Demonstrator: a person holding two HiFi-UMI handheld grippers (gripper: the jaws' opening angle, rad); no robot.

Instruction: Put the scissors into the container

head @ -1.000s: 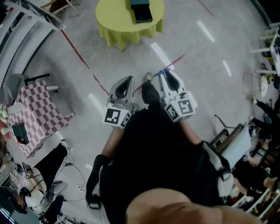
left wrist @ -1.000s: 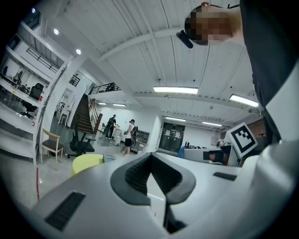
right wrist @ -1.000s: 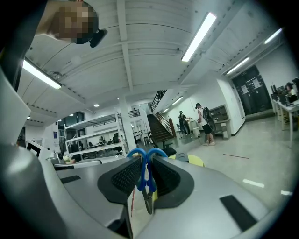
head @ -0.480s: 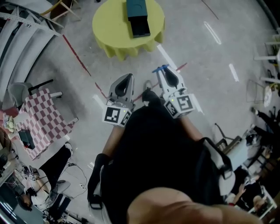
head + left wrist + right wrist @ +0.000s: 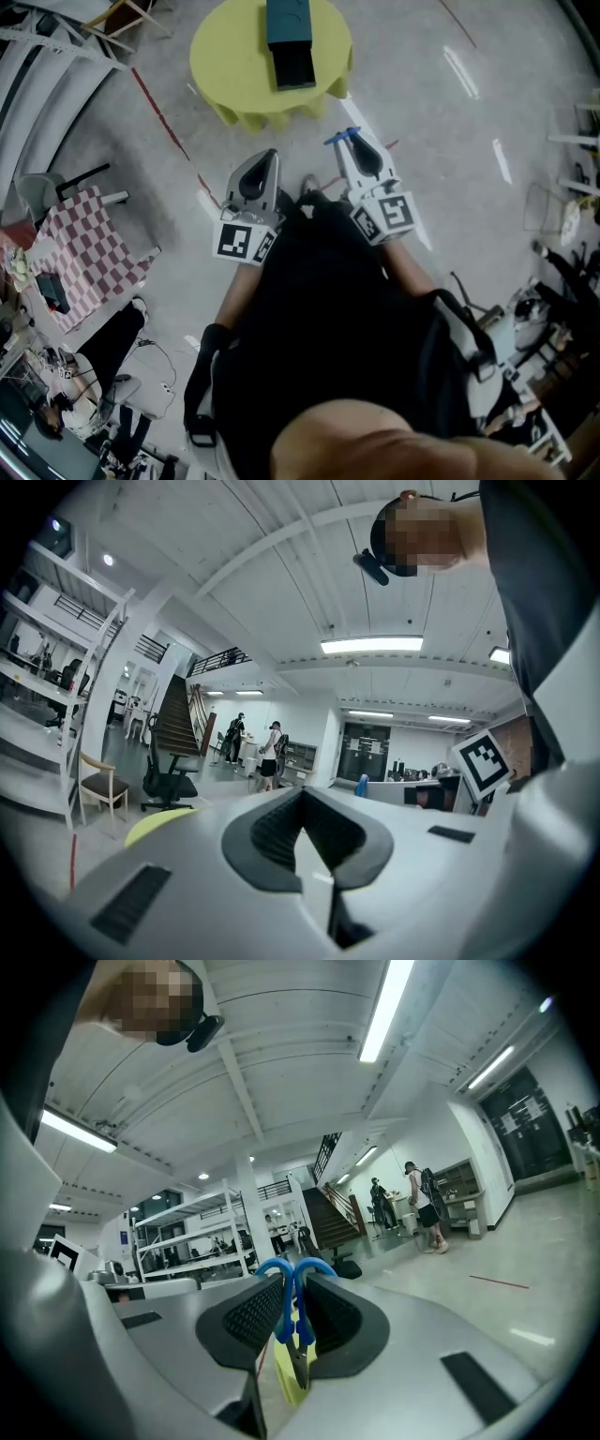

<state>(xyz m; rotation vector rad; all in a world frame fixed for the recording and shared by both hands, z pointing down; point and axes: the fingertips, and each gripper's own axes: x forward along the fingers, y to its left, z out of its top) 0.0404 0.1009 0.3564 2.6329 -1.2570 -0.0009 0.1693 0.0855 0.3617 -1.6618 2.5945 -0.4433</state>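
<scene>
Head view: looking steeply down past a person's dark torso (image 5: 328, 309) at the left gripper (image 5: 268, 159) and right gripper (image 5: 351, 142), both held out over the grey floor (image 5: 450, 141), short of the round yellow table (image 5: 225, 66) carrying the dark container (image 5: 291, 42). Blue scissors (image 5: 341, 138) poking from the right gripper's tip, well apart from the container.

Left gripper view: pressed together, pinching nothing.

Right gripper view: clamped on the scissors, blue loops sticking out past the pads, dark blades pointing back toward the camera.
</scene>
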